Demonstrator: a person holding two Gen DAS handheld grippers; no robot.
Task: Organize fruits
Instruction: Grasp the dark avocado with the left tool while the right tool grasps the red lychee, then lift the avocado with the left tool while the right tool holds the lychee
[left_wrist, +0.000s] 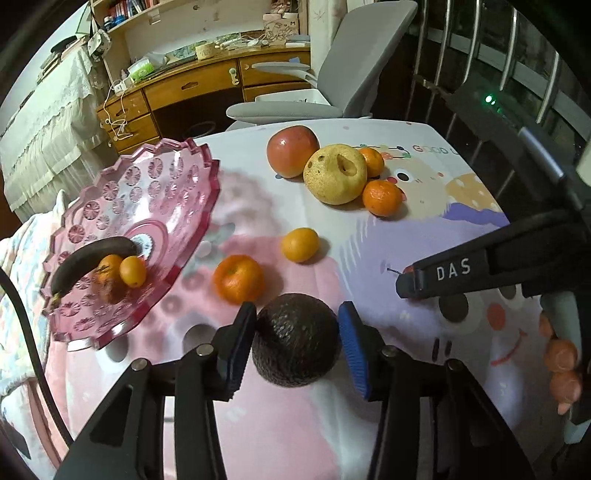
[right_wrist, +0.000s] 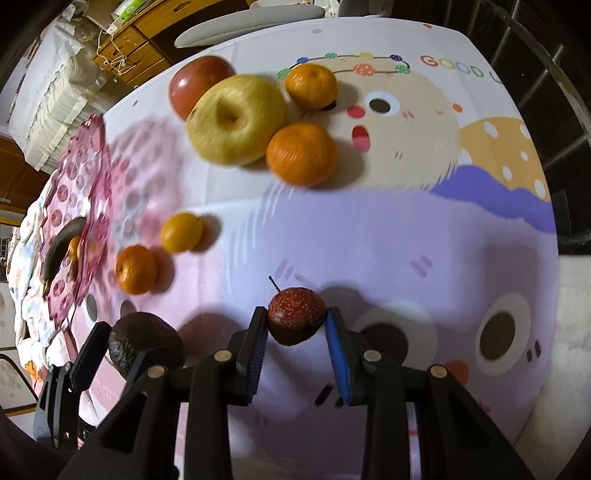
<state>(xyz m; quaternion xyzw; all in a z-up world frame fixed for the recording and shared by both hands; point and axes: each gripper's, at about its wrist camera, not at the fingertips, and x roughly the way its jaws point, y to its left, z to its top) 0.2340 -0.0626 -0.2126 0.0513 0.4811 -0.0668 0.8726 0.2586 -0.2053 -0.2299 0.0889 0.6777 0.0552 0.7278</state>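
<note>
My left gripper (left_wrist: 297, 317) is shut on a dark, rough avocado (left_wrist: 297, 339), blue pads against both its sides, just above the cartoon tablecloth (left_wrist: 424, 229). My right gripper (right_wrist: 295, 314) is shut on a small red speckled fruit (right_wrist: 295, 319) with a thin stem. It also shows from the side at the right of the left wrist view (left_wrist: 404, 284). A pink glass plate (left_wrist: 147, 192) on the left holds a dark banana (left_wrist: 88, 258), a mandarin (left_wrist: 107, 269) and a small yellow-orange fruit (left_wrist: 133, 271). Loose on the cloth lie a mandarin (left_wrist: 238, 278) and another yellow-orange fruit (left_wrist: 300, 244).
At the far side of the table a red apple (left_wrist: 291, 149), a yellow pear (left_wrist: 334, 173) and two mandarins (left_wrist: 382, 197) (left_wrist: 371, 160) huddle together. A grey chair (left_wrist: 332, 74) and a wooden desk (left_wrist: 192, 85) stand behind; a metal railing (left_wrist: 509, 55) runs along the right. A person's fingers (left_wrist: 561, 369) grip the right handle.
</note>
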